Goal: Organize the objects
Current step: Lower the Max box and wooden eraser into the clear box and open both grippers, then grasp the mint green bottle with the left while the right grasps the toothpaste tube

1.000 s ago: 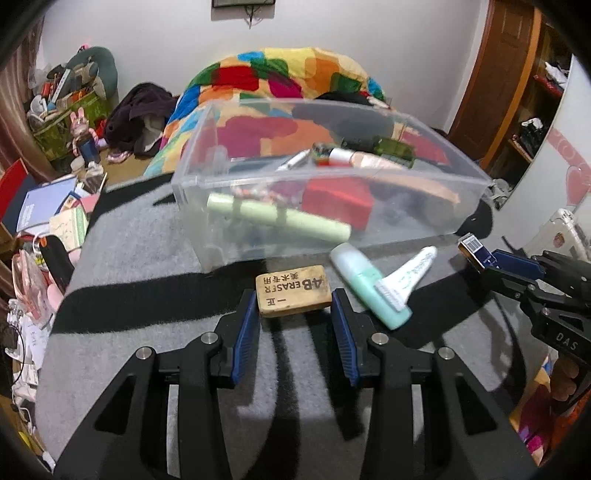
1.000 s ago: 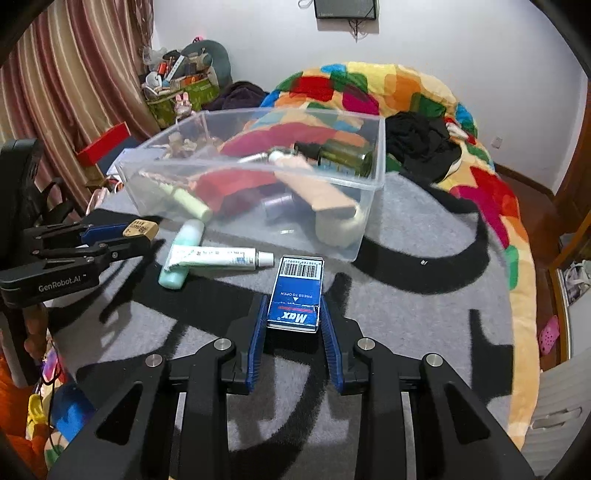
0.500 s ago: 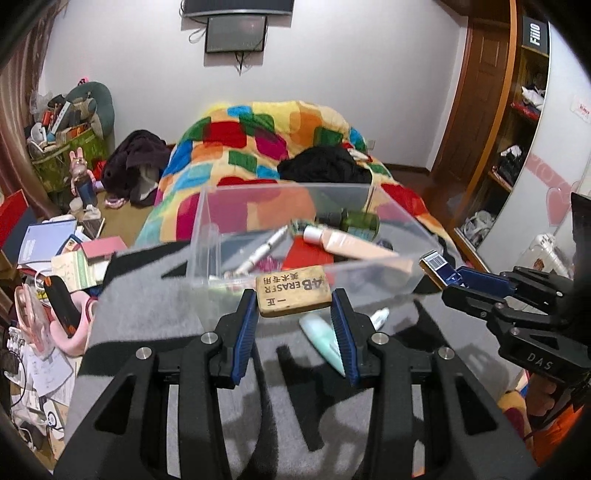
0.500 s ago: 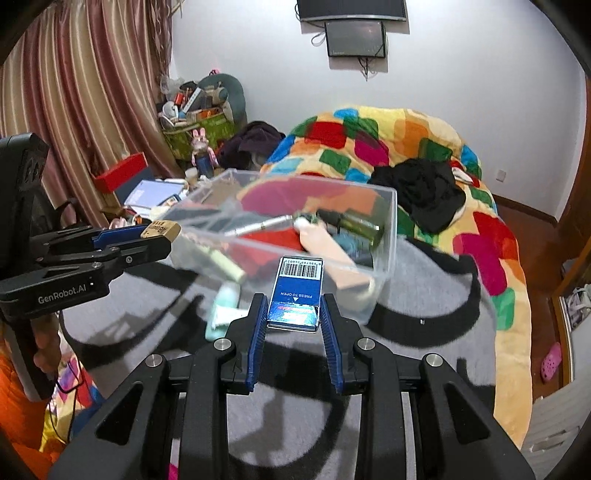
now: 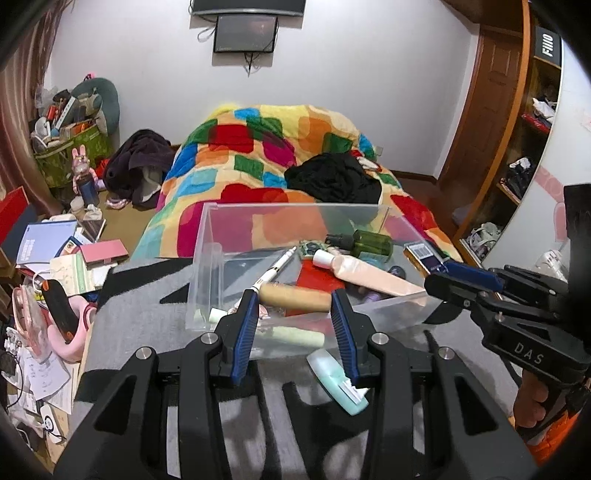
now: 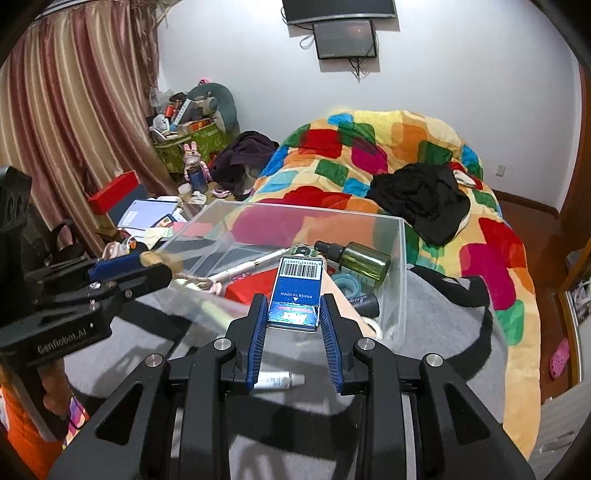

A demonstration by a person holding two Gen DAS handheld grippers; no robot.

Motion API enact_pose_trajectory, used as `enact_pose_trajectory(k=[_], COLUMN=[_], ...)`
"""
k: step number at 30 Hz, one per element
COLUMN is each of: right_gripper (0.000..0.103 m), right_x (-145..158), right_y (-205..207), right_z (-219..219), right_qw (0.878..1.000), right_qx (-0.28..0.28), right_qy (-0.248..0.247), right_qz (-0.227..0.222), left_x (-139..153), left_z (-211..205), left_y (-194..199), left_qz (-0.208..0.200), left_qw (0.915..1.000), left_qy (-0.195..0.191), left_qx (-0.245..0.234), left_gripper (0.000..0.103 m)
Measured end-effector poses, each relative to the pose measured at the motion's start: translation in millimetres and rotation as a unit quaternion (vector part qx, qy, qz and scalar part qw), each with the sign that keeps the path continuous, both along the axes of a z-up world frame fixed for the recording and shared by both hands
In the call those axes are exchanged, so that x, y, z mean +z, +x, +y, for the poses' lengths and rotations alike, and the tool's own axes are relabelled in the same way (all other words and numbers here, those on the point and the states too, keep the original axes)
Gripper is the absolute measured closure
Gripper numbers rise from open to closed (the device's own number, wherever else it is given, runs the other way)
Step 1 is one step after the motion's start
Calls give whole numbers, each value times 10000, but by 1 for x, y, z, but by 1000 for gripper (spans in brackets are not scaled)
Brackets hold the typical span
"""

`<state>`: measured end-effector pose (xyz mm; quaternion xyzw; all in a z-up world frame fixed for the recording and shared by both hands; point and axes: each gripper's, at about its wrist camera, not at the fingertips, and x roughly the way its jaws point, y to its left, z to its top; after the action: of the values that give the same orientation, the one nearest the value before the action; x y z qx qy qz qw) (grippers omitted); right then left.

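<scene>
The left gripper point(image 5: 293, 317) squeezes a tan eraser point(image 5: 294, 297) in its fingers over the clear plastic bin point(image 5: 207, 266), which holds a green bottle point(image 5: 371, 243) and a pink tube point(image 5: 364, 271), while the right gripper point(image 6: 293, 321) pinches a blue box point(image 6: 297, 290) above the bin's near wall, and a mint tube point(image 5: 338, 380) lies on the gray blanket point(image 5: 122, 354).

Tan eraser point(image 5: 294, 296) – blue box point(image 6: 298, 290) – seemingly above bin point(image 5: 207, 258)

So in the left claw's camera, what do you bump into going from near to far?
Teal tube → eraser in the left claw → white pen → green bottle → colourful quilt → wall screen.
</scene>
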<state>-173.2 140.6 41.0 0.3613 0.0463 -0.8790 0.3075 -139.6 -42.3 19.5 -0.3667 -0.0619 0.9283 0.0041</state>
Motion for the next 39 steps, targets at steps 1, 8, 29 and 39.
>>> enact_pose_trajectory(k=[1, 8, 29, 39], right_gripper=[77, 77, 49, 49], right_x=[-2, -15, -8, -26], right_y=[-5, -28, 4, 31], right_z=[-2, -17, -7, 15], right_qw=[10000, 9993, 9990, 9970], right_qx=[-35, -104, 355, 504], right_qy=[47, 313, 263, 590], right_qz=[-18, -149, -74, -55], left_x=[-2, -12, -14, -49], left_z=[-1, -7, 5, 23], left_y=[-3, -20, 15, 4], left_qz=[-33, -166, -181, -837], left_qw=[10000, 9997, 9998, 9957], left_qy=[-8, -13, 1, -126], left_qx=[32, 156, -128, -373], left_gripper=[65, 65, 46, 44])
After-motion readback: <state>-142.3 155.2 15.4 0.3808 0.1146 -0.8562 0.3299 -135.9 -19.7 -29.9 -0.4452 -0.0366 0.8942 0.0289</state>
